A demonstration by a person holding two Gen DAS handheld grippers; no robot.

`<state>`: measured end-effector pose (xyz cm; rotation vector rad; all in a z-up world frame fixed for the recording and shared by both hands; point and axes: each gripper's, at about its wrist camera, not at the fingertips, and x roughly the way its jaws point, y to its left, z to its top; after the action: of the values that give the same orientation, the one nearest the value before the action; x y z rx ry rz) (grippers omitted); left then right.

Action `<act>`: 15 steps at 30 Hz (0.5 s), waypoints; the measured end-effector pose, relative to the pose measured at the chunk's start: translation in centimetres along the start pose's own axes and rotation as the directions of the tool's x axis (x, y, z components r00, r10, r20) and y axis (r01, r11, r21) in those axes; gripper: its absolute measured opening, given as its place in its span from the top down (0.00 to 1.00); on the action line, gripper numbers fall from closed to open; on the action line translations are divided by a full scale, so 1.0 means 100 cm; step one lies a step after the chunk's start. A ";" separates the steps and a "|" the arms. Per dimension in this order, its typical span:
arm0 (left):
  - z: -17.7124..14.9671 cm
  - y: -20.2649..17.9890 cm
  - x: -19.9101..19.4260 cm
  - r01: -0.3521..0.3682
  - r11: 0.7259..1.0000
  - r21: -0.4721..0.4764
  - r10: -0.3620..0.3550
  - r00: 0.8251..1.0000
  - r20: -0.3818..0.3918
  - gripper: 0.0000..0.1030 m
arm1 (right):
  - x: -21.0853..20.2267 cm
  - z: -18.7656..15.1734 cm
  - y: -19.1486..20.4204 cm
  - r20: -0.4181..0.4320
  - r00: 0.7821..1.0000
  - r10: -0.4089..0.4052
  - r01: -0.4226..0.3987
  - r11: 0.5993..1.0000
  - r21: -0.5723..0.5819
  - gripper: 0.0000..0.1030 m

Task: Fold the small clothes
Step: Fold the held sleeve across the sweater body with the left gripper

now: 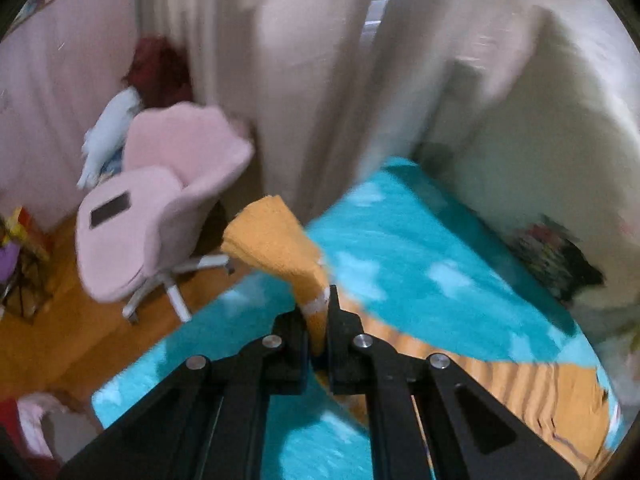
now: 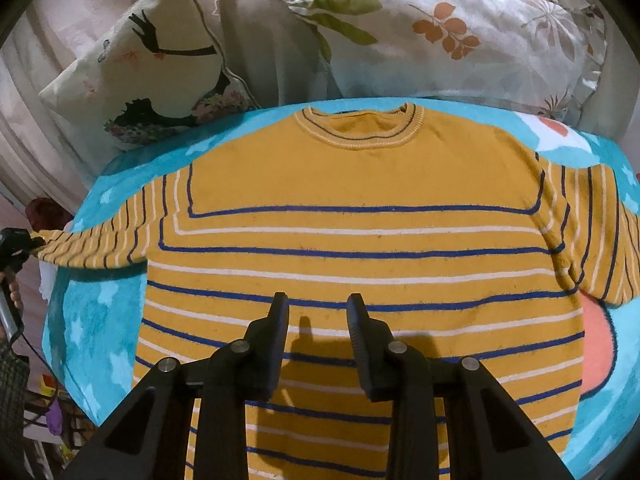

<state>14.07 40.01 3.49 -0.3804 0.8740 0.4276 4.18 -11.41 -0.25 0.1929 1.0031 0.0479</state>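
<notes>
1. turquoise blanket (image 2: 92, 320) with paler star shapes covers the bed, and the other things lie on it.
2. mustard sweater (image 2: 360, 184) with blue and white stripes lies flat and face up on the blanket, collar at the far side, hem at the near side, filling the middle of the right wrist view.
3. two pillows lean at the far edge: a leaf-print pillow (image 2: 460, 36) to the right and a cushion (image 2: 140, 68) with a dark figure to the left.
4. a pink swivel chair (image 1: 160, 216) stands on the wooden floor to the left of the bed, in front of pale curtains (image 1: 304, 60).
5. right gripper (image 2: 318, 308) hovers over the lower middle of the sweater, its fingers (image 2: 280, 320) parted a moderate way with nothing between them, casting a shadow on the knit.
6. left gripper (image 1: 318, 312) has its fingers (image 1: 340, 320) pinched closed on the cuff (image 1: 316, 308) of the left sleeve (image 2: 100, 240), which is lifted off the blanket and stretched out to the left.
</notes>
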 end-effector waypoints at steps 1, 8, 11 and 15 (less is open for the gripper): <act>-0.004 -0.014 -0.009 0.033 0.999 0.036 -0.033 0.999 0.008 0.95 | 0.000 0.000 -0.003 0.001 1.000 0.000 0.000 1.000 0.004 0.68; -0.050 -0.135 -0.069 0.278 0.914 0.294 -0.289 0.957 -0.007 0.95 | -0.006 -0.001 -0.039 0.012 1.000 -0.003 0.002 0.997 0.077 0.68; -0.077 -0.195 -0.086 0.378 0.850 0.367 -0.384 0.921 -0.061 0.95 | -0.013 -0.004 -0.054 0.021 1.000 -0.005 0.003 0.995 0.098 0.68; -0.119 -0.270 -0.094 0.466 0.778 0.421 -0.448 0.882 -0.148 0.95 | -0.029 -0.012 -0.084 0.036 0.999 -0.013 0.008 0.992 0.124 0.68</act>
<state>14.69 9.38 7.89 -0.1623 0.8555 -0.2409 1.19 -19.85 0.00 0.3011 0.9707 -0.0273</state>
